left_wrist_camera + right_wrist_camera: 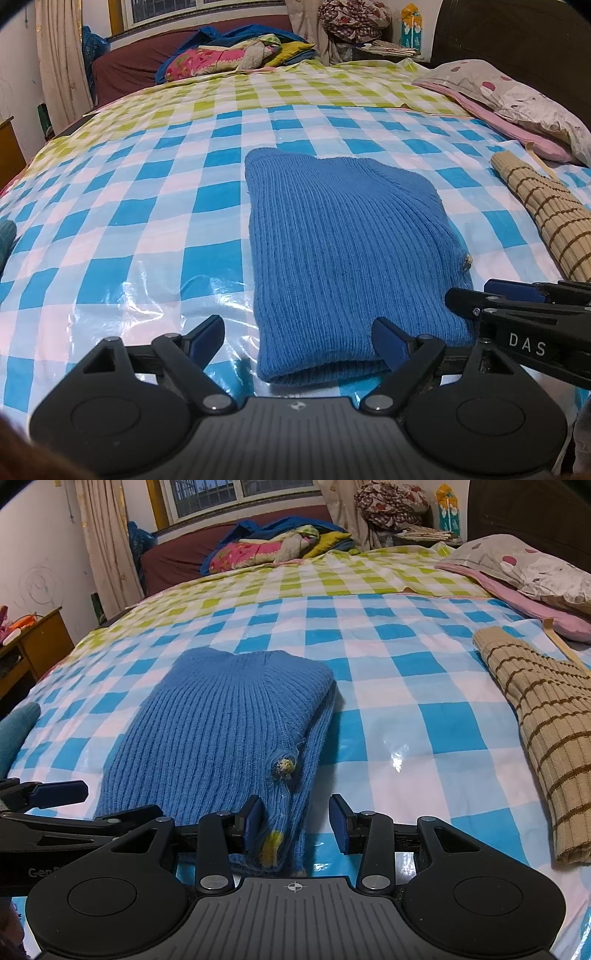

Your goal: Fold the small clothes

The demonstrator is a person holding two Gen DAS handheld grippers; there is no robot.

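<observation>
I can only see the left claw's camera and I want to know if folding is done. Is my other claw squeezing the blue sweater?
Observer: No. The right claw is open. The blue sweater has its folded edge between the pads, and the outer pad is clear of it.
Operator: Is anything funny on that edge?
Observer: Yes, there is a yellow patch at the near corner, below the button.
Operator: Where does the stripy thing end?
Observer: The striped tan garment has its near end to the right of the right claw, apart from it, on the checked sheet.
</observation>
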